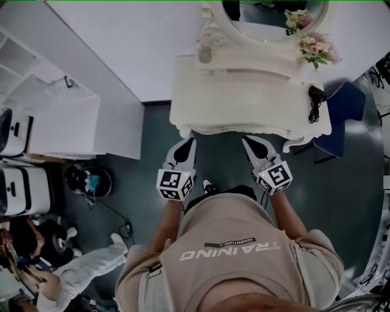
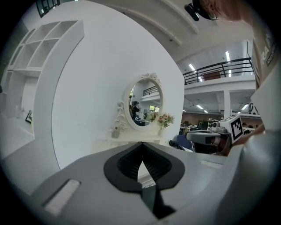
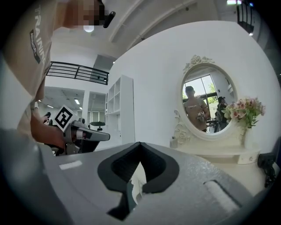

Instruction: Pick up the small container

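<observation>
The small container (image 1: 205, 55) is a pale little jar that stands at the back left of the white dressing table (image 1: 244, 103), beside the oval mirror's frame. It shows small and far off in the left gripper view (image 2: 115, 132) and in the right gripper view (image 3: 174, 142). My left gripper (image 1: 189, 141) and right gripper (image 1: 246, 141) hover side by side just short of the table's front edge, well away from the jar. The jaws of the left gripper (image 2: 141, 144) meet at their tips with nothing between them. Those of the right gripper (image 3: 139, 144) do the same.
Pink flowers (image 1: 317, 49) stand at the mirror's (image 1: 268, 18) right. A black corded device (image 1: 315, 100) lies on the table's right end, with a blue chair (image 1: 347, 109) behind it. A white shelf unit (image 1: 36, 91) stands at left. A person (image 1: 79, 268) crouches at lower left.
</observation>
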Tool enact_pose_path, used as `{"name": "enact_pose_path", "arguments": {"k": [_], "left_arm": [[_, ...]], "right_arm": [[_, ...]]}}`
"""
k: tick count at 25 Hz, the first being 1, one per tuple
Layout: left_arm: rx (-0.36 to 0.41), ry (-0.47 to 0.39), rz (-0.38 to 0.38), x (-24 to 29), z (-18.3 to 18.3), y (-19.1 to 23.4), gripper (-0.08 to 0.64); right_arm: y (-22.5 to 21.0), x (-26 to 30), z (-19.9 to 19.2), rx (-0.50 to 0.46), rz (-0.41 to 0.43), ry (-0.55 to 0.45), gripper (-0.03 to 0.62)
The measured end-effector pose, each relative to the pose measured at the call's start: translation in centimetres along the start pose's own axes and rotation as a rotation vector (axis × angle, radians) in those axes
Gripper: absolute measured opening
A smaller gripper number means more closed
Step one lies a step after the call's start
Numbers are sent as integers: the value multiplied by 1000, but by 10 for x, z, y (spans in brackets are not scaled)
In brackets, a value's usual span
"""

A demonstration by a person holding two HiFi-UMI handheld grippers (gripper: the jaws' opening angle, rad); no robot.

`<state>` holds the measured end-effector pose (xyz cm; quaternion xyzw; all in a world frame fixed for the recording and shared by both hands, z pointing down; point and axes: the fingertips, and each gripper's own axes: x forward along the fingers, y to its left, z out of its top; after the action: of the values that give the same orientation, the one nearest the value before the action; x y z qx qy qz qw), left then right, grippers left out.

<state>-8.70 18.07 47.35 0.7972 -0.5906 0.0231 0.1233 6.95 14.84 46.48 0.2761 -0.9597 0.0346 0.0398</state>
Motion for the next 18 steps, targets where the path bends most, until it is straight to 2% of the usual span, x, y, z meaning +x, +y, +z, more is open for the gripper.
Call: {"name": "enact_pose_path", "arguments": {"k": [5,11,18], "left_arm": [[-10,29,-24,3,-11,41,17],[-42,30,-28,9,-21,70,17],[-74,23,-21,24,-29,77,17]], "right_arm": [[10,30,-3,3,-35,27,2],[5,45,-3,-29,-71,74,2],[-9,64,-10,-16,-50,109,2]]}}
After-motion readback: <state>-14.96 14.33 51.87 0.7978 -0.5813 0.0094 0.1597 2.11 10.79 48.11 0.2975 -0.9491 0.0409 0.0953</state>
